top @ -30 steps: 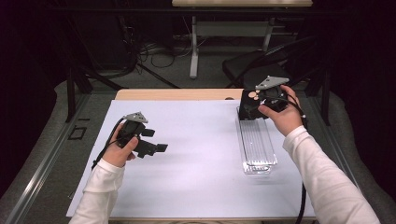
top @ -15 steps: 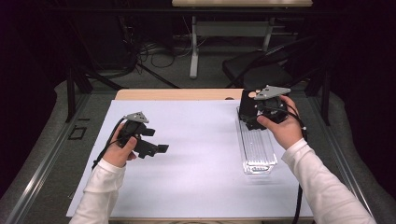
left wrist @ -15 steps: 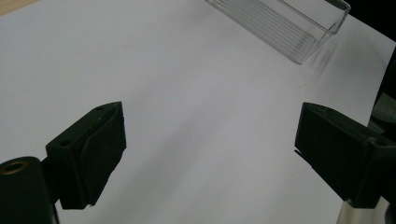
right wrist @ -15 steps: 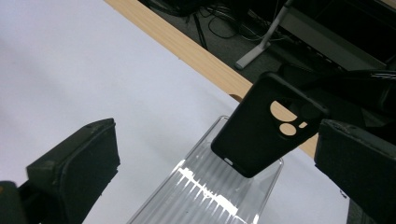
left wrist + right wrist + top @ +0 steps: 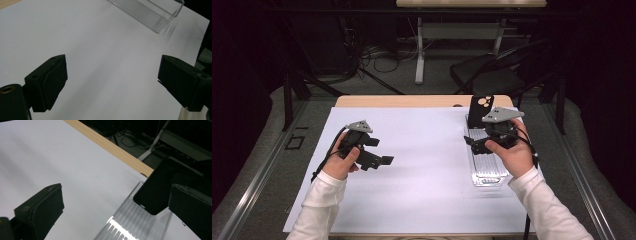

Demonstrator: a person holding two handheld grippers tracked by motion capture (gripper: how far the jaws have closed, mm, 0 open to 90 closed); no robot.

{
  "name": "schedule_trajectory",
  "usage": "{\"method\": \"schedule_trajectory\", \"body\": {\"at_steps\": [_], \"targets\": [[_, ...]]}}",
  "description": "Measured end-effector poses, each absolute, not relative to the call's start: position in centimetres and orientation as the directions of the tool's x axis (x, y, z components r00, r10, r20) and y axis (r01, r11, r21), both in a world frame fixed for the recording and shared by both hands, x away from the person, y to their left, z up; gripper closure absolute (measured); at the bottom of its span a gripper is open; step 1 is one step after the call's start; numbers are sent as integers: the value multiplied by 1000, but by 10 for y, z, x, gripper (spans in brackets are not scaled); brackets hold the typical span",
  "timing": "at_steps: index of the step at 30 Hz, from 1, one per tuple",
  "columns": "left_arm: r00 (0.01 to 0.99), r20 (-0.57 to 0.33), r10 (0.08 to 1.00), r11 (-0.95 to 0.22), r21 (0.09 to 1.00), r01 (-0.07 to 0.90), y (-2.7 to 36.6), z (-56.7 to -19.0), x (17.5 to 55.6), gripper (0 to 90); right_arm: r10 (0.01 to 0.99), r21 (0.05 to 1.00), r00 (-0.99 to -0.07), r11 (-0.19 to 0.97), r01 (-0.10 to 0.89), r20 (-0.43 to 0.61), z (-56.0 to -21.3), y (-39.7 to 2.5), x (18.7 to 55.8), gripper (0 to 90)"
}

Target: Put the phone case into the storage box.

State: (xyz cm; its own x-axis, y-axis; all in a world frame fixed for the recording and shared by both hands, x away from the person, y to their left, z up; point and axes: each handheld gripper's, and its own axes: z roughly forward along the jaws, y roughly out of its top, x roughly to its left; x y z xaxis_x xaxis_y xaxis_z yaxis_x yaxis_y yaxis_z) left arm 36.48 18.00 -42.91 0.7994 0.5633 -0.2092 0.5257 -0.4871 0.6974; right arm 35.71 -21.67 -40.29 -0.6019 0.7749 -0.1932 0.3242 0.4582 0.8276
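A white sheet [image 5: 427,165] covered most of the table [image 5: 412,101], whose bare wooden edge showed along the far side. On the right part of the sheet lay a clear ribbed plastic tray [image 5: 487,172], its long side running from near to far. A black phone case [image 5: 480,111] with camera cutouts stood upright at the far end of the tray, leaning in it; in the right gripper view the phone case [image 5: 160,192] rose just beside the right-hand jaw, its lower end reaching down into the tray [image 5: 135,225]. The right gripper [image 5: 477,145], held in the person's right hand [image 5: 512,152] over the middle of the tray, had its jaws spread wide apart and held nothing. The left gripper [image 5: 382,161], in the left hand [image 5: 343,162], hovered over the left part of the sheet, well apart from the tray, pointing right; its jaws also stood wide apart over bare sheet [image 5: 105,57], with the near end of the tray [image 5: 155,15] at the top of the left gripper view.
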Motion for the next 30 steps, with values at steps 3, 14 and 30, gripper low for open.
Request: {"method": "schedule_trajectory", "body": {"at_steps": [3, 14, 30], "targets": [[800, -209, 562, -488, 697, 525, 180, -429, 365, 91, 774, 832, -609, 445, 331, -172, -409, -214, 350, 0], [805, -206, 557, -494, 697, 520, 179, -429, 364, 91, 770, 849, -628, 405, 341, -115, -424, -202, 331, 0], [812, -200, 549, -500, 700, 510, 177, -428, 363, 91, 772, 855, -636, 340, 391, -16, -462, -197, 315, 0]]}}
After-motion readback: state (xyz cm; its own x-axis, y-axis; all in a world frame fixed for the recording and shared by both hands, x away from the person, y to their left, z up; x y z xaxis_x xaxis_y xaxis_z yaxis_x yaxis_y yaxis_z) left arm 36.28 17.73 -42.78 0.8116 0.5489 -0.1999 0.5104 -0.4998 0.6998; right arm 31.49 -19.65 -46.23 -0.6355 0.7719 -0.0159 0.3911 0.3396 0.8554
